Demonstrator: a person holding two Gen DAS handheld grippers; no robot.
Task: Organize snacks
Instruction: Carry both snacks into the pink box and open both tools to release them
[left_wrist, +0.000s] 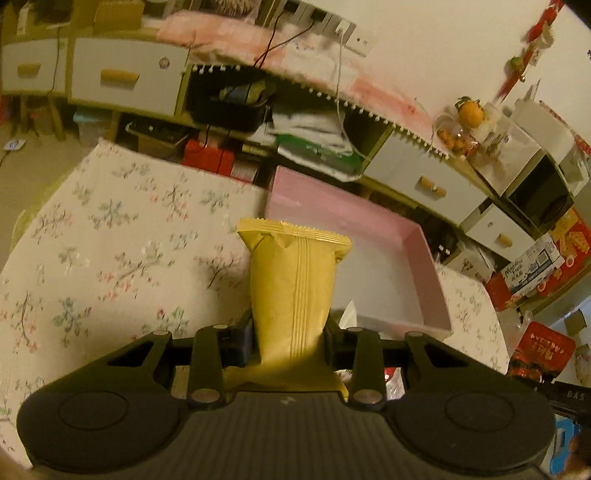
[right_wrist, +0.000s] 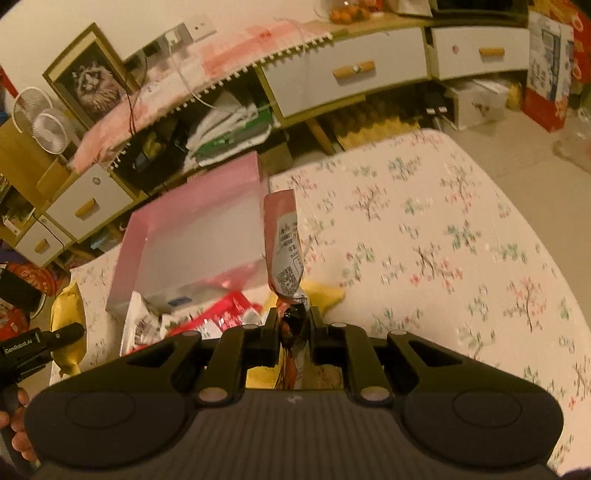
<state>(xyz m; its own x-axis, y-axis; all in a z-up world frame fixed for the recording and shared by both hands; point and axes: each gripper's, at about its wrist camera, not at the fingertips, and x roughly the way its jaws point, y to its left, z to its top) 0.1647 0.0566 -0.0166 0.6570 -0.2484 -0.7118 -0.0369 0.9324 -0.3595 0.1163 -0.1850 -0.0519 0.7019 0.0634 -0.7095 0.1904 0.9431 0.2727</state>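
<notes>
While the floral-clothed table (left_wrist: 110, 240) fills most of both views, the pink box (left_wrist: 424, 258) at its far edge looks bare inside, so the sorting seems barely begun. No snack is visible in the box, though part of its floor is hidden behind the held packets. Just in front of the box, in the right wrist view, a loose heap of snack packets (right_wrist: 221, 314) lies on the cloth, still to be put away. The left gripper (left_wrist: 290, 347) is clamped on a yellow packet (left_wrist: 293, 288), held upright and lifted in front of the box, not yet over it. The right gripper (right_wrist: 293, 332) pinches the lower end of a thin red-and-white sachet (right_wrist: 284, 243), which stands up beside the box's near corner. Both held items appear bound for the box next, then the heap.
</notes>
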